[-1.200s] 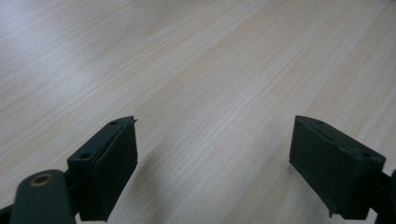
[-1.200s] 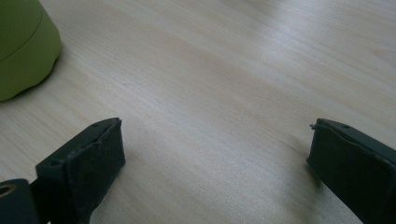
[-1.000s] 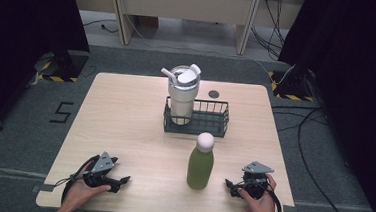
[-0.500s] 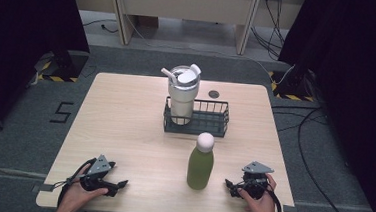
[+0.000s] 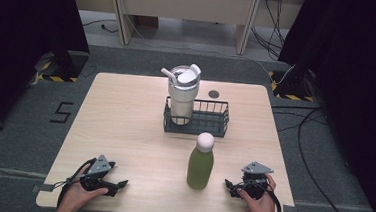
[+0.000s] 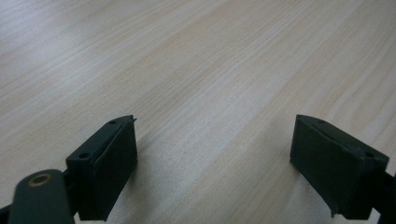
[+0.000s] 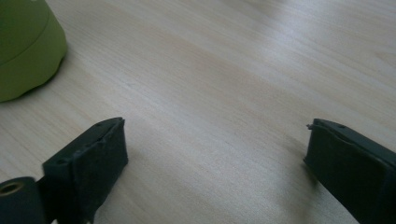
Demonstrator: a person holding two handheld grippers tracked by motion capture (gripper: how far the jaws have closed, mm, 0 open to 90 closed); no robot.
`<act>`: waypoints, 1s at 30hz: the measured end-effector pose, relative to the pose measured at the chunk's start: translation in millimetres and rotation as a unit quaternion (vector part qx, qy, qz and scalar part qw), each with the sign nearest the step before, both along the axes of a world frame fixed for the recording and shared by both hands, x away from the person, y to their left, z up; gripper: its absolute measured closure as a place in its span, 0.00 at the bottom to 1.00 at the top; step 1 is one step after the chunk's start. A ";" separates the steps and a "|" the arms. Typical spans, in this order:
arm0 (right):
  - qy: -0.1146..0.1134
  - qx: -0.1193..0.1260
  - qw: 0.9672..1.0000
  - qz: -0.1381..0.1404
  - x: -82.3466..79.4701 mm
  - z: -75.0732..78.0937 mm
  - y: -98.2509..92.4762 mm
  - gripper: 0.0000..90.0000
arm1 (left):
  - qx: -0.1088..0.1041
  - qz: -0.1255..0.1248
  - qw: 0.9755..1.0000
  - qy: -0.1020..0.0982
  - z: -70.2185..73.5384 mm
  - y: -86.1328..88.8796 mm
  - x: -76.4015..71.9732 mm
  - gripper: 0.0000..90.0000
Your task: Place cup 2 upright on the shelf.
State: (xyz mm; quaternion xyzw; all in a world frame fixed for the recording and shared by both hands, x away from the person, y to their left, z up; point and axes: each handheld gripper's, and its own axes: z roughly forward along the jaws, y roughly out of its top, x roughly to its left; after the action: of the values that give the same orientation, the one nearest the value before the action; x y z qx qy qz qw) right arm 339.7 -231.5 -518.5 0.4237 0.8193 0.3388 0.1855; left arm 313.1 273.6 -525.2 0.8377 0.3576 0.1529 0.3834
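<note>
A green bottle [image 5: 200, 162] with a white cap stands upright at the front middle of the wooden table [image 5: 125, 116]; its base shows at the upper left in the right gripper view [image 7: 25, 44]. My right gripper [image 5: 229, 185] rests low on the table just right of the bottle, apart from it. Its jaws [image 7: 217, 140] have just been closing a little but stand open over bare wood. My left gripper [image 5: 120, 184] lies at the front left, open [image 6: 215, 135], with nothing between its jaws.
A white lidded tumbler [image 5: 183, 93] with a straw stands in the left end of a dark wire basket [image 5: 209, 125] behind the bottle. A small dark disc [image 5: 214, 94] lies near the table's far edge. Cables run across the floor at the right.
</note>
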 end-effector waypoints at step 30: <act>-0.074 0.058 0.992 0.082 -41.7 31.3 23.0 0.17 | 0.000 0.001 1.000 0.000 0.0 0.2 0.1 0.16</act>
State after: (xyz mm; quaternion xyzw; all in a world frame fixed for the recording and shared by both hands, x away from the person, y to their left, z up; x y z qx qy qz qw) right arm 298.0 -208.5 -487.2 0.3393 0.8141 0.4303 0.1922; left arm 313.2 273.8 -525.2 0.8371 0.3589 0.1531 0.3833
